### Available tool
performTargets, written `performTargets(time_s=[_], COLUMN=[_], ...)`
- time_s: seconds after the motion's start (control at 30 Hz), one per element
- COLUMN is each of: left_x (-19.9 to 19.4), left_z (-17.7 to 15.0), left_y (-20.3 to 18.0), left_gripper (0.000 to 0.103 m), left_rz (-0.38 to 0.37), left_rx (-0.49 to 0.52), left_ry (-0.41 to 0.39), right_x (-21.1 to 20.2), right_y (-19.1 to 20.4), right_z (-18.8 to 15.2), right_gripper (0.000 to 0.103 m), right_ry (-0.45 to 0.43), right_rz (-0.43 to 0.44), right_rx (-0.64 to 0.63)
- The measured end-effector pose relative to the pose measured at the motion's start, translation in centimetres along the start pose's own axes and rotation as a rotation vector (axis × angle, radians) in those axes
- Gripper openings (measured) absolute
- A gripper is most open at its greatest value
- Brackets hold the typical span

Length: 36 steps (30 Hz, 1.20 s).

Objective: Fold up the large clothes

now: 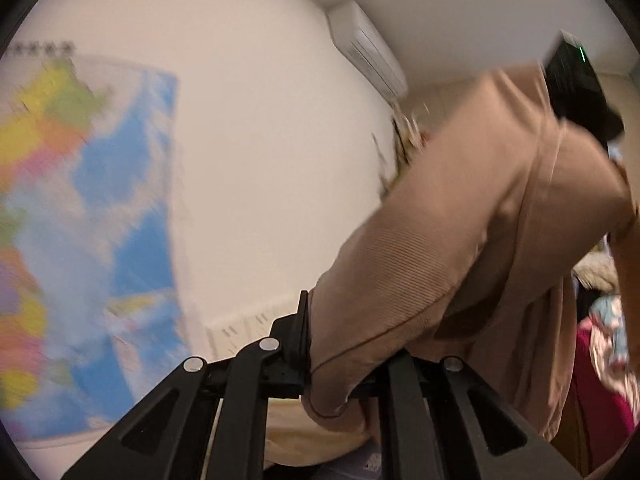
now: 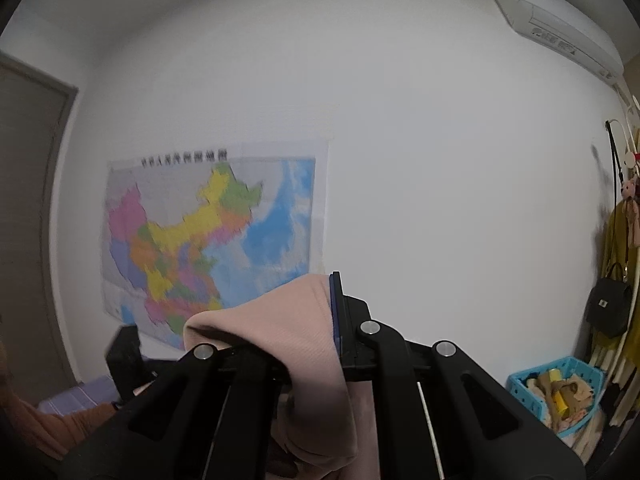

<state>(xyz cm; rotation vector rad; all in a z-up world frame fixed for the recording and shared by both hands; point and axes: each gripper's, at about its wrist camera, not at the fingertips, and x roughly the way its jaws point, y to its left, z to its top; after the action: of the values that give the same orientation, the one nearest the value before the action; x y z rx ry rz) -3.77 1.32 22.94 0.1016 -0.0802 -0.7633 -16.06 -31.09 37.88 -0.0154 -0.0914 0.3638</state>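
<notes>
Black linkage arms of the left gripper (image 1: 320, 344) filled the bottom of the left wrist view, its jaws pinching a fold of a tan ribbed garment (image 1: 460, 240). No earlier picture was given, so only the grip itself could be told: cloth sat between the fingers and spilled over them. From there the garment stretched up and to the right, held in the air, to the right gripper (image 1: 576, 88), which appeared as a dark block at its upper end. Behind it, a blurred coloured wall map (image 1: 88, 208) hung on a pale wall, with a white air conditioner (image 1: 368, 52) near the ceiling.

Seen from the right wrist, the right gripper (image 2: 320, 320) had its jaws pressed together on a bunched edge of the same garment (image 2: 280, 320), which draped over the left finger and hung down between the arms. The left gripper (image 2: 124, 356) showed low at the left edge. Farther back were the map (image 2: 208, 240), the air conditioner (image 2: 556, 28), a black handbag (image 2: 608, 308) hanging at the right, and a blue basket (image 2: 520, 390) of oddments below it.
</notes>
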Motion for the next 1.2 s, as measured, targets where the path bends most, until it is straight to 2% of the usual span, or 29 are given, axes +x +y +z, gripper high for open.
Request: performTargets(time_s=[0.07, 0.17, 0.3, 0.37, 0.4, 0.47, 0.57, 0.63, 0.7, 0.77, 0.83, 0.9, 1.0, 1.03, 1.1, 1.2], left_x=[-3.4, -7.8, -14.3, -16.6, -18.5, -21.0, -23.2, -22.8, -21.5, -20.0, -18.3, -16.4, -14.9, -14.4, -13.8, -14.0], left_z=[3.2, 7.0, 10.6, 11.3, 12.0, 12.8, 13.2, 12.5, 9.9, 6.4, 1.2, -6.2, -15.9, -17.9, -22.3, -24.2], left_y=[-0.3, -1.0, -3.6, -4.0, -4.8, -5.8, -5.8, -3.6, 0.2, 4.8, 9.8, 14.9, 20.5, 21.8, 24.6, 27.2], left_gripper=[0.011, 0.013, 0.013, 0.013, 0.013, 0.013, 0.014, 0.014, 0.014, 0.014, 0.014, 0.014, 0.013, 0.013, 0.013, 0.013], left_rz=[0.041, 0.11, 0.298, 0.374, 0.436, 0.53, 0.666, 0.733, 0.798, 0.826, 0.846, 0.874, 0.888, 0.874, 0.891, 0.868], left_rx=[0.003, 0.019, 0.095, 0.113, 0.128, 0.153, 0.171, 0.145, 0.083, -0.013, -0.141, -0.254, -0.436, -0.478, -0.536, -0.582], left_ry=[-0.033, -0.025, 0.017, 0.034, 0.033, 0.031, 0.036, 0.086, 0.199, 0.323, 0.452, 0.608, 0.77, 0.802, 0.879, 0.905], right_x=[-1.3, -2.2, -2.8, -2.8, -2.9, -2.8, -0.3, 3.2, 8.8, 13.7, 20.1, 25.9, 34.3, 35.7, 38.7, 41.4], right_y=[-0.1, 0.2, 1.6, 2.5, 3.2, 4.5, 6.6, 7.6, 8.9, 9.9, 11.5, 13.0, 16.0, 16.3, 17.3, 17.0], right_z=[0.9, 1.3, 0.8, 0.2, 0.0, -0.2, -1.1, -2.4, -4.9, -8.1, -13.0, -18.4, -28.8, -31.2, -36.0, -38.5], right_gripper=[0.006, 0.006, 0.007, 0.007, 0.007, 0.007, 0.008, 0.008, 0.008, 0.008, 0.008, 0.008, 0.008, 0.008, 0.007, 0.007], right_ry=[-0.012, 0.006, 0.036, 0.054, 0.053, 0.049, 0.088, 0.146, 0.236, 0.338, 0.472, 0.61, 0.843, 0.891, 0.979, 1.011], right_rz=[0.029, 0.08, 0.192, 0.301, 0.351, 0.407, 0.501, 0.55, 0.579, 0.589, 0.587, 0.578, 0.538, 0.518, 0.489, 0.472], right_rx=[0.034, 0.066, 0.09, 0.139, 0.141, 0.13, 0.132, 0.16, 0.195, 0.234, 0.271, 0.312, 0.353, 0.363, 0.375, 0.423])
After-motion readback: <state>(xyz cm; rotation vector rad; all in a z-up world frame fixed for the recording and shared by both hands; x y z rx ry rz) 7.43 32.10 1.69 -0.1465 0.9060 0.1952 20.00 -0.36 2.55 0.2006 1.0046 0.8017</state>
